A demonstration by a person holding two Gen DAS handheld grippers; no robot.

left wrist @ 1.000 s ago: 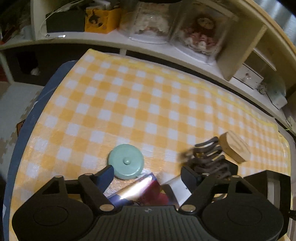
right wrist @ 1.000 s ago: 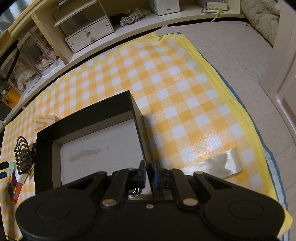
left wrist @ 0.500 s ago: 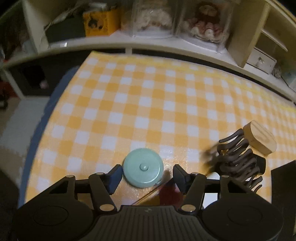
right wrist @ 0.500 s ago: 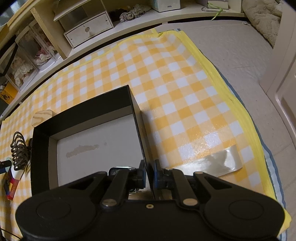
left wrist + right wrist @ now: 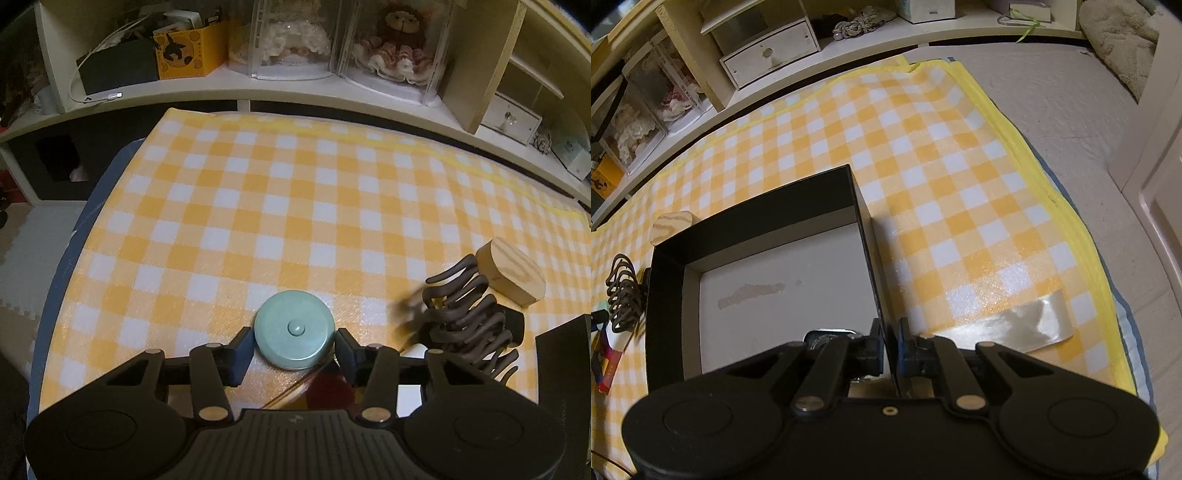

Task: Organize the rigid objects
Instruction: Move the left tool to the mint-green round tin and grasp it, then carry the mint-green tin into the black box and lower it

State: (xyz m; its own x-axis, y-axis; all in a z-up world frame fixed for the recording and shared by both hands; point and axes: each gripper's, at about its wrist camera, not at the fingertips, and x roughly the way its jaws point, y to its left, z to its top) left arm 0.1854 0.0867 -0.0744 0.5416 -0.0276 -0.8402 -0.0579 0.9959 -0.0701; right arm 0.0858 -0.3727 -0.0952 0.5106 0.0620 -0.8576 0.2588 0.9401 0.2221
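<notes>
A round mint-green disc lies on the checked cloth between the fingers of my left gripper. The fingers stand on either side of it, open, just at its rim. A brown hair claw and a wooden block lie to the right; both also show in the right wrist view, the claw and the block. My right gripper is shut on the right wall of a black box with a white floor. A dark round object lies inside near the fingers.
A red and white packet lies under my left gripper, seen also in the right wrist view. Shelves with doll cases run behind the cloth. A shiny tape patch lies right of the box. Carpet lies beyond.
My left gripper has moved left and forward so the green disc now sits between its fingers. The right gripper has stayed clamped on the box wall.
</notes>
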